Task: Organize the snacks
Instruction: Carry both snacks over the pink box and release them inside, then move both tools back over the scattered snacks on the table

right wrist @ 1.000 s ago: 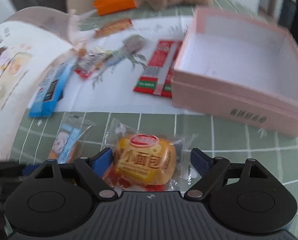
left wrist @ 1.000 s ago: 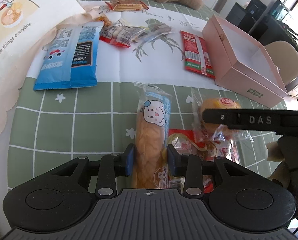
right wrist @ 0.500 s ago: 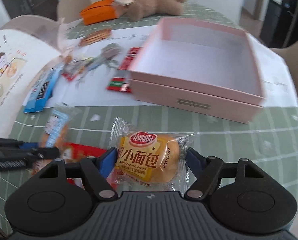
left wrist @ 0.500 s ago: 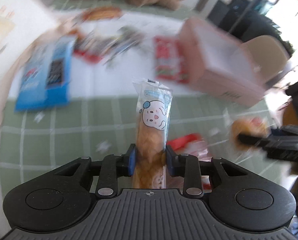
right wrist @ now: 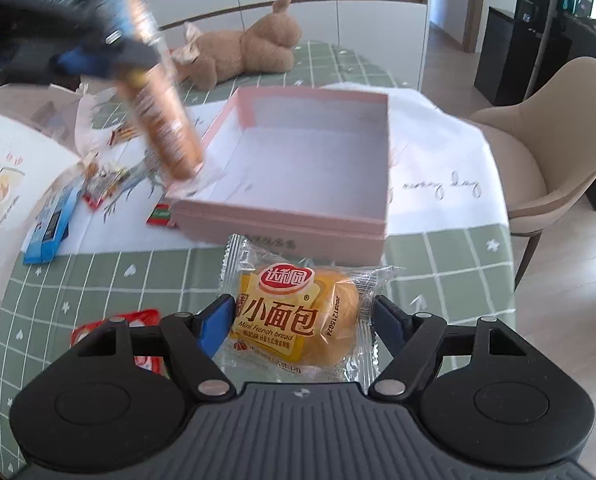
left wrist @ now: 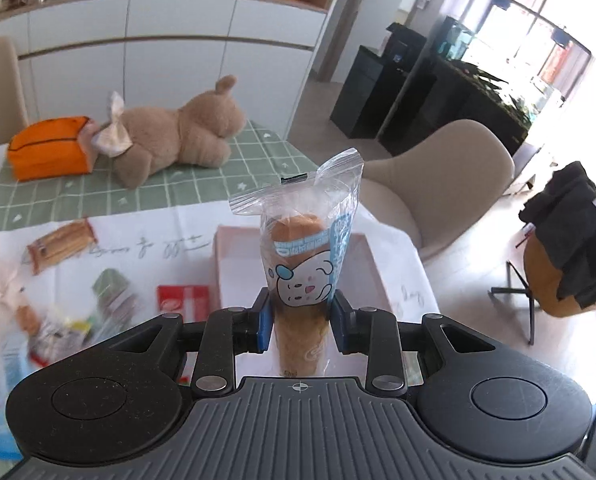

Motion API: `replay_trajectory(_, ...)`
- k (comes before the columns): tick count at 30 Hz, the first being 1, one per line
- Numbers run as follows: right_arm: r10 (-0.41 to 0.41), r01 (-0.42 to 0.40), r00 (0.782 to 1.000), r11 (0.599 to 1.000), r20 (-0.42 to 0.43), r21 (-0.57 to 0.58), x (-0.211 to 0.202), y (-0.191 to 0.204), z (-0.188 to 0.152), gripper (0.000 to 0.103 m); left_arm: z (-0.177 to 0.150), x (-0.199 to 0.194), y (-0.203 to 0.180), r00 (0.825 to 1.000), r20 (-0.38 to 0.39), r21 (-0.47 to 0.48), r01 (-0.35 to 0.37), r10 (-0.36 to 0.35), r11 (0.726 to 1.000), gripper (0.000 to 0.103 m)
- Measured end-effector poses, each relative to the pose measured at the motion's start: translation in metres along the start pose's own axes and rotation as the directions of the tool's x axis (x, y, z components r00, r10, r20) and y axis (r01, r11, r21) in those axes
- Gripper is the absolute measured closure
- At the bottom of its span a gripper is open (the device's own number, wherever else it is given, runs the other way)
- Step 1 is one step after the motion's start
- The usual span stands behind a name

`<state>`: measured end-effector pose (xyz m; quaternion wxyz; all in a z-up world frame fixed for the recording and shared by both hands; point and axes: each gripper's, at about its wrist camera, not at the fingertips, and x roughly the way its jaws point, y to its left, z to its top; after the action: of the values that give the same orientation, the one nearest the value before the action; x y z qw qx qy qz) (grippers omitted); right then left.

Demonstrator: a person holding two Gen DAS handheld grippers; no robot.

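Observation:
My left gripper [left wrist: 301, 320] is shut on a long bread stick in a clear wrapper with a cartoon face [left wrist: 307, 264] and holds it upright in the air above the pink box [left wrist: 370, 256]. From the right wrist view the same bread stick [right wrist: 162, 120] hangs tilted over the box's left edge. My right gripper [right wrist: 304, 322] is shut on a round yellow mini French bread packet [right wrist: 298, 316], held above the table in front of the open, empty pink box [right wrist: 310, 160].
Loose snacks lie left of the box: a red packet [left wrist: 186, 300], a biscuit pack [left wrist: 60, 242], a blue bag [right wrist: 50, 224], another red packet [right wrist: 118, 324]. A teddy bear [right wrist: 242, 50] and orange pouch [left wrist: 50, 152] lie at the far edge. A beige chair [right wrist: 554, 152] stands right.
My left gripper closed on the bread stick and lifted it off the table toward the pink box. My right gripper closed on the mini bread packet and raised it toward the box.

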<state>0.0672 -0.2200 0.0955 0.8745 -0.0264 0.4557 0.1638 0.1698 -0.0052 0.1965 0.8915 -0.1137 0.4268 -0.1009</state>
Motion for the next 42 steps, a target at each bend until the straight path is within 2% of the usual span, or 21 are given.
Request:
replay_trajectory(2, -0.005, 0.005, 1.000, 1.000, 0.001, -0.003, 0.003, -0.003, 0.005, 0.028, 0.009, 0.020, 0.000, 1.000, -0.025, -0.025, 0.006, -0.007, 1.000, 0.068)
replay_trajectory(7, -0.003, 0.003, 1.000, 1.000, 0.002, -0.002, 0.008, -0.007, 0.017, 0.028, 0.001, 0.050, 0.013, 0.996, -0.091, -0.020, -0.025, 0.023, 0.999, 0.068)
replay_trajectory(11, 0.011, -0.012, 0.999, 1.000, 0.050, 0.002, 0.008, -0.004, 0.044, 0.028, -0.014, 0.036, 0.044, 0.998, -0.065, -0.085, -0.014, 0.008, 0.996, 0.068)
replay_trajectory(14, 0.006, -0.007, 0.992, 1.000, 0.126, 0.007, 0.014, -0.001, 0.071, 0.027, -0.024, 0.025, 0.068, 0.997, -0.056, -0.106, -0.057, 0.051, 0.993, 0.068)
replay_trajectory(16, -0.026, 0.025, 0.988, 1.000, 0.155, 0.008, 0.025, 0.005, 0.087, 0.024, -0.035, 0.016, 0.086, 0.994, -0.059, -0.118, -0.098, 0.092, 0.988, 0.068)
replay_trajectory(17, -0.036, 0.035, 0.988, 0.999, 0.153, 0.011, 0.031, 0.006, 0.094, 0.021, -0.043, 0.012, 0.096, 0.992, -0.064, -0.126, -0.118, 0.111, 0.985, 0.068)
replay_trajectory(20, -0.011, 0.007, 0.993, 1.000, 0.121, 0.030, 0.050, 0.011, 0.106, 0.021, -0.067, 0.004, 0.126, 0.983, -0.092, -0.170, -0.170, 0.156, 0.971, 0.068)
replay_trajectory(25, 0.025, -0.029, 0.997, 0.999, 0.079, 0.038, 0.074, 0.035, 0.106, 0.021, -0.107, -0.010, 0.168, 0.973, -0.120, -0.259, -0.221, 0.196, 0.940, 0.068)
replay_trajectory(26, 0.020, -0.022, 0.997, 0.999, 0.081, 0.032, 0.078, 0.042, 0.106, 0.023, -0.114, -0.011, 0.173, 0.971, -0.123, -0.274, -0.230, 0.203, 0.934, 0.068)
replay_trajectory(28, -0.025, 0.025, 0.996, 1.000, 0.088, 0.002, 0.092, 0.059, 0.113, 0.036, -0.128, -0.017, 0.181, 0.970, -0.130, -0.292, -0.237, 0.206, 0.927, 0.068)
replay_trajectory(29, -0.056, 0.057, 0.994, 0.998, 0.092, -0.012, 0.101, 0.065, 0.119, 0.046, -0.133, -0.018, 0.185, 0.970, -0.136, -0.298, -0.235, 0.203, 0.925, 0.068)
replay_trajectory(31, -0.095, 0.095, 0.990, 0.995, 0.101, -0.002, 0.121, 0.068, 0.134, 0.047, -0.141, -0.021, 0.189, 0.970, -0.145, -0.299, -0.230, 0.194, 0.926, 0.068)
replay_trajectory(33, -0.088, 0.085, 0.994, 0.995, 0.057, 0.048, 0.143, 0.064, 0.146, 0.049, -0.147, -0.024, 0.191, 0.970, -0.152, -0.293, -0.227, 0.189, 0.929, 0.068)
replay_trajectory(34, -0.068, 0.065, 0.997, 0.994, 0.026, 0.087, 0.151, 0.059, 0.148, 0.054, -0.149, -0.026, 0.192, 0.971, -0.153, -0.291, -0.224, 0.186, 0.930, 0.068)
replay_trajectory(35, -0.037, 0.036, 0.999, 0.992, 0.008, 0.125, 0.154, 0.055, 0.148, 0.069, -0.150, -0.028, 0.193, 0.972, -0.151, -0.290, -0.219, 0.181, 0.932, 0.068)
replay_trajectory(39, -0.068, 0.073, 0.997, 0.987, -0.044, 0.141, 0.147, 0.044, 0.133, 0.074, -0.153, -0.030, 0.202, 0.976, -0.136, -0.319, -0.207, 0.171, 0.925, 0.068)
replay_trajectory(40, -0.080, 0.092, 0.993, 0.986, -0.085, 0.138, 0.148, 0.040, 0.128, 0.078, -0.153, -0.029, 0.203, 0.976, -0.135, -0.324, -0.205, 0.169, 0.924, 0.068)
replay_trajectory(41, -0.078, 0.095, 0.990, 0.985, -0.122, 0.142, 0.148, 0.036, 0.123, 0.079, -0.154, -0.028, 0.204, 0.977, -0.135, -0.325, -0.203, 0.168, 0.924, 0.068)
replay_trajectory(42, -0.064, 0.080, 0.991, 0.988, -0.118, 0.134, 0.143, 0.035, 0.119, 0.079, -0.154, -0.027, 0.204, 0.976, -0.135, -0.323, -0.204, 0.168, 0.924, 0.068)
